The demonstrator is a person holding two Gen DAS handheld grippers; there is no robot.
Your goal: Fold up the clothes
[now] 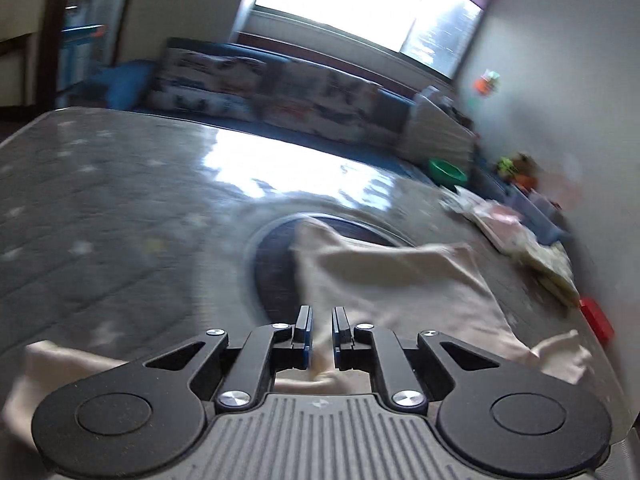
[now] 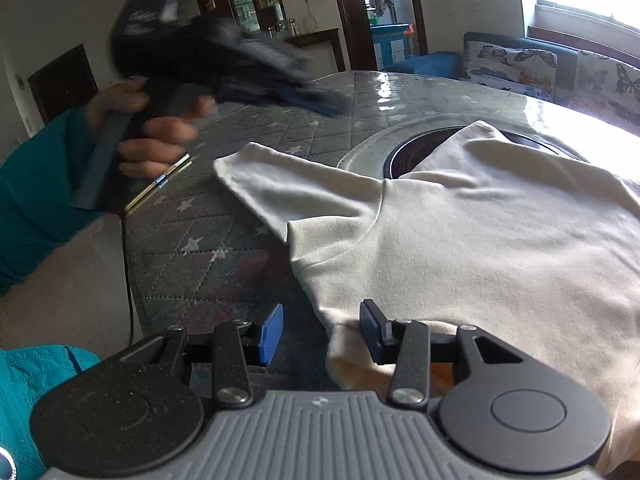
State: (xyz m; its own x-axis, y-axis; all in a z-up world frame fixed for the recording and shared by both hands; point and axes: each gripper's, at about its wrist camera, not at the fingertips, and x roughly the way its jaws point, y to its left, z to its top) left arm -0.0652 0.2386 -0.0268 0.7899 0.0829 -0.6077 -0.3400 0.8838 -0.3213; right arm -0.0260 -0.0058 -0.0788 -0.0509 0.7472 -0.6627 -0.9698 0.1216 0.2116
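Shirt: cream T-shirt (image 2: 460,240) lay spread on the quilted surface (image 2: 208,240).
Left gripper (image 1: 321,334): jaws narrow, gripping nothing.
Right gripper (image 2: 322,330): jaws wide, at the near hem.

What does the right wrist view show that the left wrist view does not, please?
Only the right wrist view shows the left hand gripping its blurred tool, and a dark cabinet. Only the left wrist view shows a green bowl and a red object. Both show the cream shirt, the quilted star table cover and the butterfly cushions.
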